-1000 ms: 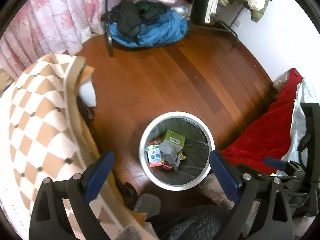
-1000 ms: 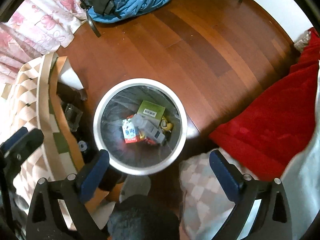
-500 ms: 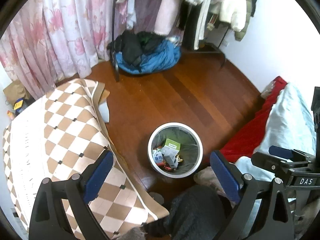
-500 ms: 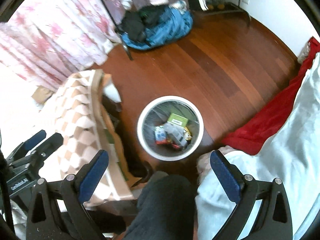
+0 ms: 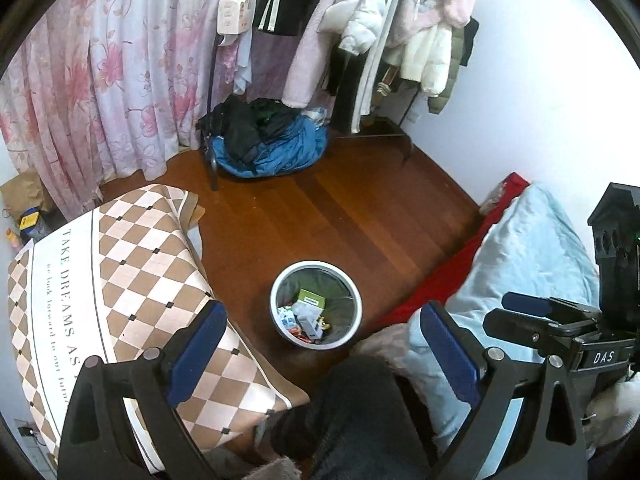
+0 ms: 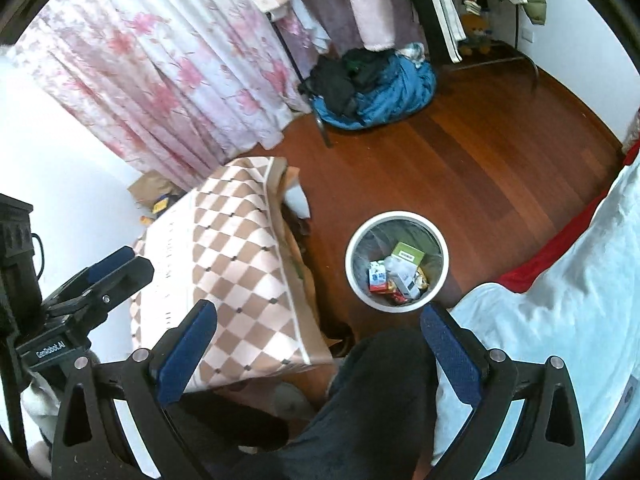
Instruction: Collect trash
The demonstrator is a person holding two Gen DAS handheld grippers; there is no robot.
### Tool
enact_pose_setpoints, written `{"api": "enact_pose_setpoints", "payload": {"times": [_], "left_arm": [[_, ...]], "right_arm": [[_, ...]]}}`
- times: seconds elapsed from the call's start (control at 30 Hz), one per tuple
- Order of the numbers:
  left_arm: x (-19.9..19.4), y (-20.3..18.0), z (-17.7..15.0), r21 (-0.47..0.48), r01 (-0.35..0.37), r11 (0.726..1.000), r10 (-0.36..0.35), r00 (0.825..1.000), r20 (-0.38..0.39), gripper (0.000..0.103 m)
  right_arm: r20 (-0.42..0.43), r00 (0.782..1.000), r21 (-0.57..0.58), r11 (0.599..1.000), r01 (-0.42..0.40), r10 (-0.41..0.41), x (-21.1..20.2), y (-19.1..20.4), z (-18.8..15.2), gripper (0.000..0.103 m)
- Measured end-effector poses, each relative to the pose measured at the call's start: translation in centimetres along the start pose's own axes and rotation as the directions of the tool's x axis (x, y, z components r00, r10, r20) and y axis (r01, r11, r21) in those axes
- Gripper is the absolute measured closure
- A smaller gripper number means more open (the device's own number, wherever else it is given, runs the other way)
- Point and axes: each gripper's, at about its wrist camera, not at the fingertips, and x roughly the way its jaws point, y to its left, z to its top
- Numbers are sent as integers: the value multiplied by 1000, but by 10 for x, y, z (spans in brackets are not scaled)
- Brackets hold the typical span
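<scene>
A dark wooden floor [image 5: 352, 208] fills the middle of both views, bordered by a pink floral curtain [image 5: 100, 80] and a rack of hanging clothes [image 5: 360, 20] along the far wall. To the left stands a worktop [image 5: 120, 280] draped in a brown-and-cream diamond-patterned cloth, and to the right lies a bed [image 5: 532, 264] with a pale blue cover over a red blanket [image 5: 452, 276]. A heap of blue and black clothes [image 5: 268, 144] rests on the floor below the rack. Between worktop and bed, on the floor, stands a round white trash bin [image 5: 316, 310] lined with a grey bag; inside it lies the collected trash [image 5: 306, 314]: a green box, a red-and-white carton and other small packets, seen more clearly in the right wrist view [image 6: 396, 274]. The person's dark-clothed leg [image 6: 372, 408] shows at the bottom, just near the bin. The left gripper [image 5: 324, 344] hangs high above the bin, its blue-padded fingers spread wide and holding nothing. The right gripper [image 6: 318, 346] likewise stands wide apart and bare, well above the bin.
</scene>
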Motion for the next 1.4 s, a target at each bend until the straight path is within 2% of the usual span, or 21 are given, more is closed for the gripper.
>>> {"api": "enact_pose_setpoints", "payload": {"times": [0.3, 0.43, 0.7, 1.4], "left_arm": [[-29, -1, -7, 3, 23, 1000, -23, 999, 29, 4], [-36, -2, -10, 9, 11, 1000, -12, 999, 45, 4], [-38, -2, -11, 7, 9, 1000, -10, 999, 49, 0], [-30, -13, -10, 2, 54, 999, -54, 998, 23, 0]], "right_arm": [[17, 999, -37, 999, -32, 32, -40, 24, -13, 0], [21, 1000, -54, 998, -16, 18, -47, 30, -16, 0], [29, 999, -79, 996, 43, -40, -48, 38, -20, 0], [22, 999, -66, 997, 50, -49, -51, 34, -23, 0]]}}
